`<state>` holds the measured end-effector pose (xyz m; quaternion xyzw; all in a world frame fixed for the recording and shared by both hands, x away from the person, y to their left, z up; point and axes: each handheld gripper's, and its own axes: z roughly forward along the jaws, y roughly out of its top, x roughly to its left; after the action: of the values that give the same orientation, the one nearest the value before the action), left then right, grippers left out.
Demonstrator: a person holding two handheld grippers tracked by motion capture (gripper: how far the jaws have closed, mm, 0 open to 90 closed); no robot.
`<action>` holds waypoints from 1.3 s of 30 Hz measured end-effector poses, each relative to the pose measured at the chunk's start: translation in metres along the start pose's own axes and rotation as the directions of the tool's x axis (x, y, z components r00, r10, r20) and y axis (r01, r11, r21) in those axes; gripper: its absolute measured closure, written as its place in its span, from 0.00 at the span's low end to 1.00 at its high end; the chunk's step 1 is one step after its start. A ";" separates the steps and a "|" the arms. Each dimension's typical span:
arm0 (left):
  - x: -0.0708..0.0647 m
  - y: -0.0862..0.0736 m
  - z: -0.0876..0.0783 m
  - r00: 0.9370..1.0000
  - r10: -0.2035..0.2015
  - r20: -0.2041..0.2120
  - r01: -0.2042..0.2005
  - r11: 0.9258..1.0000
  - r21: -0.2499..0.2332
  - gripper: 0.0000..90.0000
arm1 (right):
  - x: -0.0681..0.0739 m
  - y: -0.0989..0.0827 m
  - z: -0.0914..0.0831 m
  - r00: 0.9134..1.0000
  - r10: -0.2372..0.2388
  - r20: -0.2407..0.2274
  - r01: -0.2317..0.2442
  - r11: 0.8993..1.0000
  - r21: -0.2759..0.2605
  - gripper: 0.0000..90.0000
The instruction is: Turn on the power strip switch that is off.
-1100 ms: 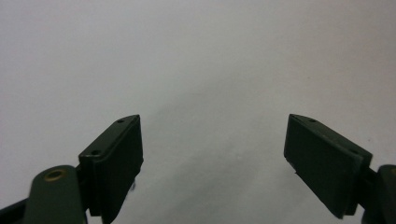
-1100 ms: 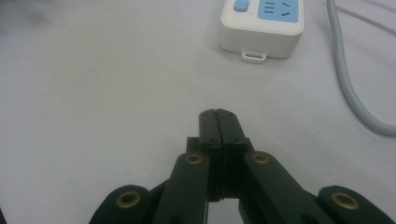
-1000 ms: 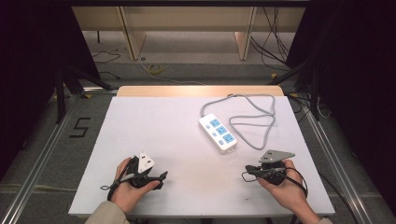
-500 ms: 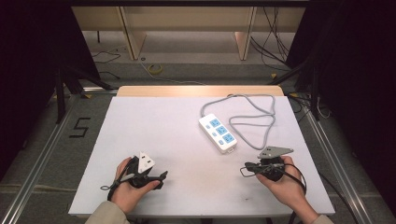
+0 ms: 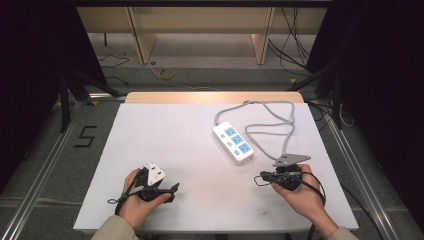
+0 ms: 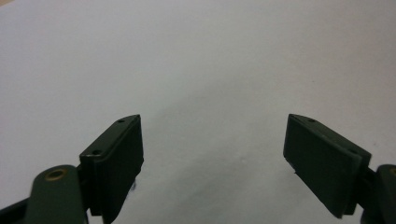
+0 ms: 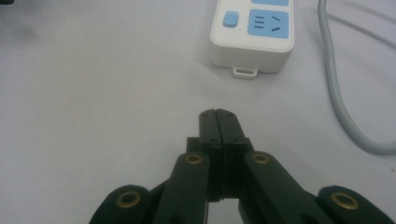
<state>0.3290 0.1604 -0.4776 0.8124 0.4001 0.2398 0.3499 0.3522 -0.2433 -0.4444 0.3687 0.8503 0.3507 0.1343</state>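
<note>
Right hand-held gripper (image 5: 261,177), held low over the white tabletop (image 5: 190,135) in the person's right hand (image 5: 300,192), jaws pressed flat together with nothing between them, as the right gripper view (image 7: 218,113) shows; its grey three-cornered plate sits on top and its black cable loops beside the wrist. Left hand-held gripper (image 5: 172,188), held in the left hand (image 5: 137,200) at the opposite near corner, well apart from the right one; in the left gripper view (image 6: 212,149) its two black jaws stand wide apart over bare tabletop, empty. The tabletop, the largest item, lies beneath both grippers and extends away from them. The white power strip (image 5: 233,142), with three blue sockets, lies flat on the tabletop just ahead of the right hand-held gripper's closed tips and not touching them; in the right gripper view its near end (image 7: 252,35), bearing a small hanging tab, faces the jaws directly. It lies farther from the left hand-held gripper, ahead and across toward the right one. Its grey cord (image 5: 280,125) runs in loops beyond the strip, one bend passing beside the right hand-held gripper (image 7: 338,100).
</note>
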 end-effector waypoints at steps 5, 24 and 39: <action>0.000 0.000 0.000 1.000 0.003 -0.005 -0.003 1.000 -0.001 0.22 | 0.000 0.003 0.001 1.000 0.002 0.000 -0.002 1.000 0.007 1.00; 0.001 -0.001 0.000 1.000 0.001 -0.008 -0.001 1.000 0.000 0.22 | -0.001 0.013 0.006 1.000 0.024 -0.009 -0.023 0.999 0.043 1.00; 0.001 -0.001 -0.001 1.000 0.000 -0.010 0.000 1.000 -0.001 0.22 | -0.001 0.021 0.006 1.000 0.029 -0.002 -0.029 0.998 0.049 1.00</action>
<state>0.3286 0.1615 -0.4774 0.8109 0.4018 0.2440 0.3485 0.3670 -0.2305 -0.4345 0.3837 0.8534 0.3322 0.1192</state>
